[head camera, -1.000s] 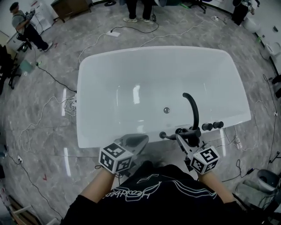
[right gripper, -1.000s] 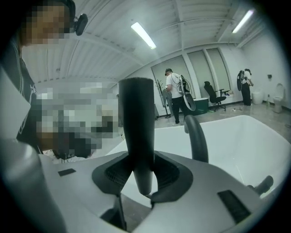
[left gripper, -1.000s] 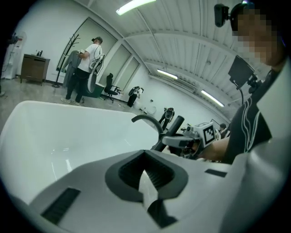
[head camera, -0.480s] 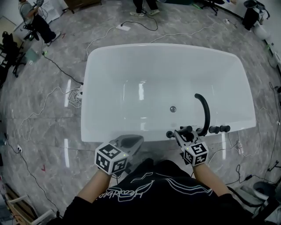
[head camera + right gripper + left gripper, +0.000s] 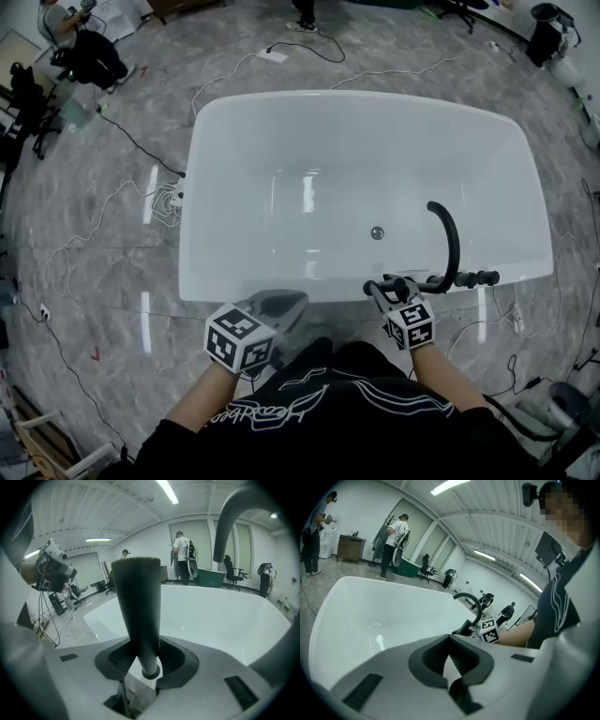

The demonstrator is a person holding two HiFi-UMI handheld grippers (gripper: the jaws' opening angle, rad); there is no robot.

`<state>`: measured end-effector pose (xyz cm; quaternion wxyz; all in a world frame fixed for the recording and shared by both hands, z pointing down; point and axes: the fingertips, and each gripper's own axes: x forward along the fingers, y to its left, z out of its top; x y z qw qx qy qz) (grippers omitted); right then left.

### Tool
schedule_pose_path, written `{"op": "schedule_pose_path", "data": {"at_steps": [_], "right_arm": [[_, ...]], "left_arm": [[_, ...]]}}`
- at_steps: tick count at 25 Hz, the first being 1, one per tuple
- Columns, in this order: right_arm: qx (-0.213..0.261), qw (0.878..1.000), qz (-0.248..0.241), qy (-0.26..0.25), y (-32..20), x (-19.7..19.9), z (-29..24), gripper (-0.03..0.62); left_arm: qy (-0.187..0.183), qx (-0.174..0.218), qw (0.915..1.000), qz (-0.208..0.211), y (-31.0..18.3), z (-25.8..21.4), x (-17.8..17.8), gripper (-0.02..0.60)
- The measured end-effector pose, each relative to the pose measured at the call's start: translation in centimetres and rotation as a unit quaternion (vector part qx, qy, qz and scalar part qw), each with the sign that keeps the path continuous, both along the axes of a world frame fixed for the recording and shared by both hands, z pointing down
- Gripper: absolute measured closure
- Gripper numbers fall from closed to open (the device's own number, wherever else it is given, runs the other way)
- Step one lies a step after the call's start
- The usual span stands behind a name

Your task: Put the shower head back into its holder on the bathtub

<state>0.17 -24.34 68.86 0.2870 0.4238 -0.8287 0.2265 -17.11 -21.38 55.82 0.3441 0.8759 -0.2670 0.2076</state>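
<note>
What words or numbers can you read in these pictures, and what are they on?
Nothing reads clearly.
Shirt: white script, upside down, too blurred to read.
Left cube and right cube: black-and-white square patterns, no letters or numbers.

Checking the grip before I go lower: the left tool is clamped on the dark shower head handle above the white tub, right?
Not quite. It is the right tool that is clamped on the dark shower head handle above the white tub. The right gripper view shows the handle between its jaws. The left tool is shut with nothing in it.
</note>
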Motion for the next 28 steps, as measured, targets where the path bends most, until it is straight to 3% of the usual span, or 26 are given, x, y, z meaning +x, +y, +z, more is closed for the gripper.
{"op": "schedule_pose_path", "data": {"at_steps": [12, 17, 20, 24, 28], "right_arm": [[-0.008, 0.998, -0.056, 0.033, 0.6, -2.0, 2.1, 0.456], [-0.019, 0.998, -0.055, 0.024, 1.0, -1.7, 1.6, 0.456], [-0.002, 0.998, -0.051, 0.021, 1.3, -1.0, 0.3, 0.449], [0.029, 0.998, -0.044, -0.021, 3.0, 0.7, -4.1, 0.434], [0.052, 0.991, -0.088, -0.09, 7.1, 1.7, -11.5, 0.436]], "left_arm": [[-0.009, -0.006, 0.9999, -0.005, 0.7, 0.0, 0.4, 0.577], [-0.008, -0.003, 1.0, -0.002, 1.9, -0.7, 2.1, 0.576], [-0.001, -0.003, 0.9999, -0.017, 2.8, -1.4, 2.6, 0.577], [0.006, 0.007, 0.9998, -0.016, 4.8, -2.2, 4.7, 0.577], [0.017, 0.026, 0.9995, -0.005, 7.6, -4.3, 8.0, 0.577]]}}
